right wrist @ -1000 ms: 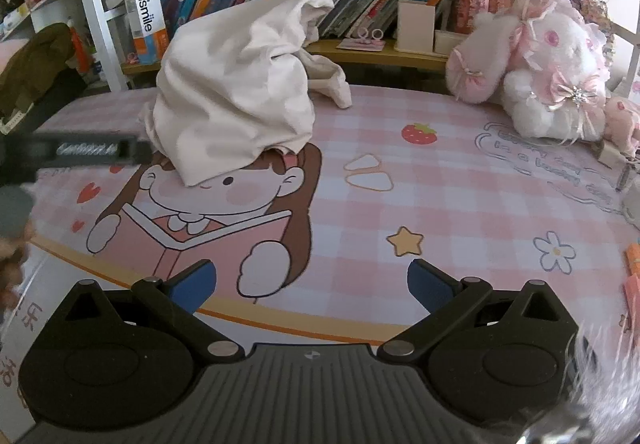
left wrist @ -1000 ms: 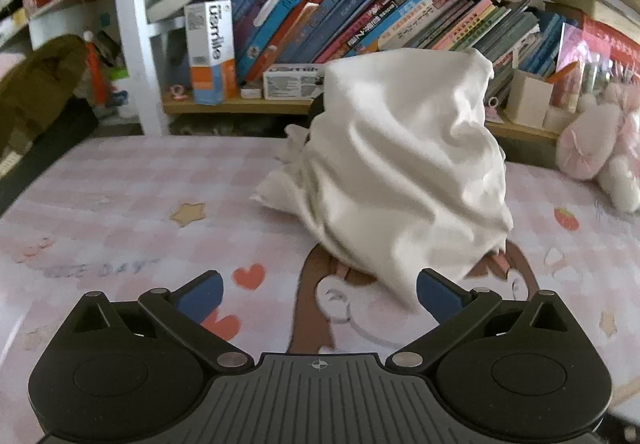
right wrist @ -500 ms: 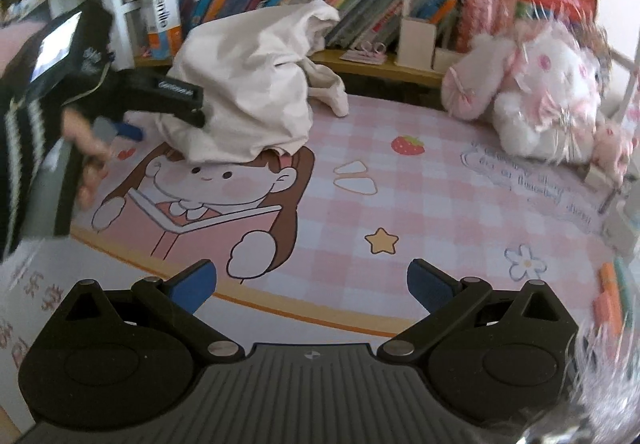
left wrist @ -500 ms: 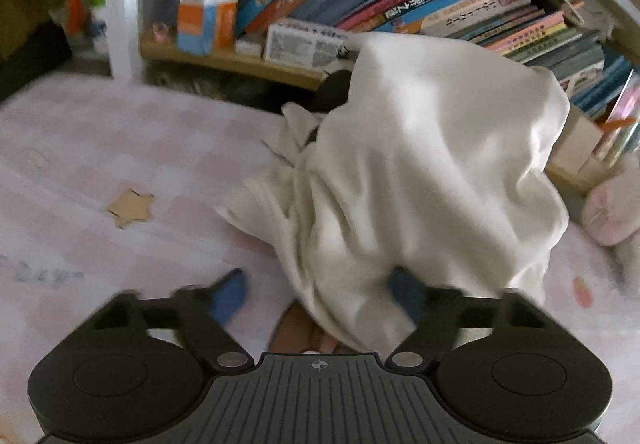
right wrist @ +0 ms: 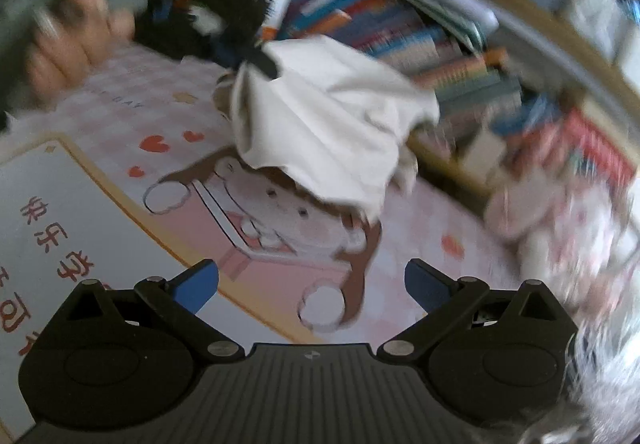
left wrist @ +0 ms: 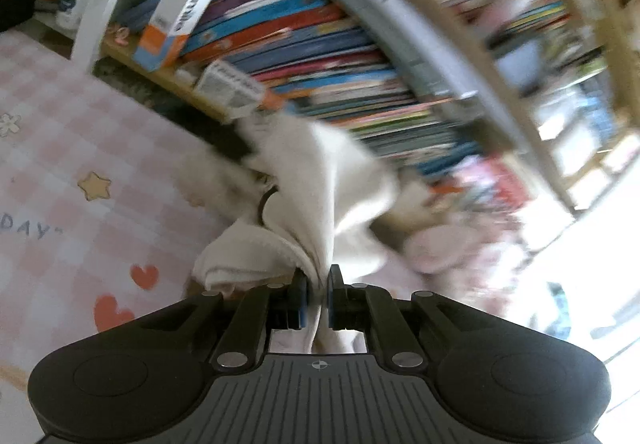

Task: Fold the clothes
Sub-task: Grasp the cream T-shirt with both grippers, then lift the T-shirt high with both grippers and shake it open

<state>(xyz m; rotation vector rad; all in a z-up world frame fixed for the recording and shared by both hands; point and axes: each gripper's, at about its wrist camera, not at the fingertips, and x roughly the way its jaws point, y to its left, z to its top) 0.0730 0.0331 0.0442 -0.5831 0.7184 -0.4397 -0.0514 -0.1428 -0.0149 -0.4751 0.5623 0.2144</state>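
Observation:
A cream-white garment [left wrist: 320,180] is bunched up on the pink checked play mat [left wrist: 80,124], in front of the bookshelf. My left gripper [left wrist: 317,284] has a pinched fold of this garment between its blue pads, and its jaws are closing on it. The right wrist view shows the same garment [right wrist: 332,124] hanging from the left gripper [right wrist: 256,60] at its upper left corner, partly lifted off the mat. My right gripper [right wrist: 312,280] is open and holds nothing, low over the mat's cartoon picture and well short of the garment.
A low bookshelf [left wrist: 320,44] packed with books runs behind the garment, with an orange and white box [left wrist: 176,20] on it. A pink plush toy [right wrist: 560,212] lies to the right. The person's hand [right wrist: 68,16] holds the left gripper.
The left gripper went from wide open to pinched on the garment's near edge, then rose and rolled, pulling the cloth up. The right gripper rolled and shifted, still open.

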